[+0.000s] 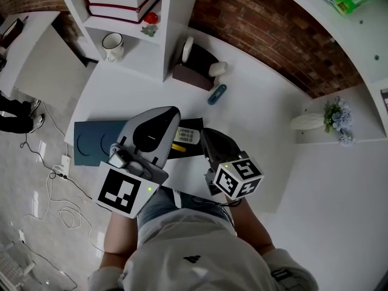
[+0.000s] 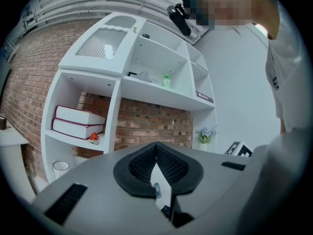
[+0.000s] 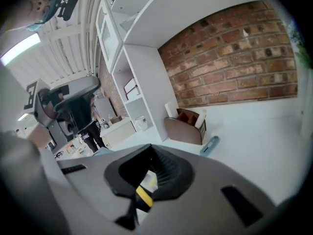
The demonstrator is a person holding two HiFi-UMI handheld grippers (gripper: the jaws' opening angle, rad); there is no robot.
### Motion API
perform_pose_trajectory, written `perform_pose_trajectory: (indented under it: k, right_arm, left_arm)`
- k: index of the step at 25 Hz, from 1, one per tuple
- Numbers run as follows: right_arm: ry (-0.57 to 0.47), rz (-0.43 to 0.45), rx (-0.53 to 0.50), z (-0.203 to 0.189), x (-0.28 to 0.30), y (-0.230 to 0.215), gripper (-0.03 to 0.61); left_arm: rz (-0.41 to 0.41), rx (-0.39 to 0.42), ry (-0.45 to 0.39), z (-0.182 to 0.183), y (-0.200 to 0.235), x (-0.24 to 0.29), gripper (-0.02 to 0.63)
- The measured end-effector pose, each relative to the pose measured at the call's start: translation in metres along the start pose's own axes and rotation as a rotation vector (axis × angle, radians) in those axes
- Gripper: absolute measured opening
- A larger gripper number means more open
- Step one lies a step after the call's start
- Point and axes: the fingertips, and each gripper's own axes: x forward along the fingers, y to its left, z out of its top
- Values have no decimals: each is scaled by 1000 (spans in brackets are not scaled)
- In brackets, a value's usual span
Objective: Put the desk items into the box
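Steadiness mattered most, since the right claw (image 3: pixel 149 176), clenched on a yellow-tipped item (image 3: pixel 143 196) above the tabletop (image 1: pixel 260 120), probably needed to reach the brown box (image 3: pixel 183 131) well ahead before letting go.

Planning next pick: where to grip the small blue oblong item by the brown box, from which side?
Probably across its narrow width at mid-length, from above: the small blue oblong item lies flat on the white desk, bare desk along both long sides, one end close to the brown box.
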Motion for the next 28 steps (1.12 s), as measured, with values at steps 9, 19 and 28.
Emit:
perform_pose_trajectory:
  k: [9, 19, 28]
  right_arm:
    - [-165, -2, -56, 51, -31, 10, 9]
    - [-303, -47, -106, 90, -67, 9, 9]
    - [-381, -83, -144, 114, -92, 9, 9]
  left_arm:
    - [-115, 19, 0, 6, -27, 24, 12]
    - [-239, 35, 7, 9, -59, 49, 12]
    - [-308, 42, 21, 8, -79, 62, 12]
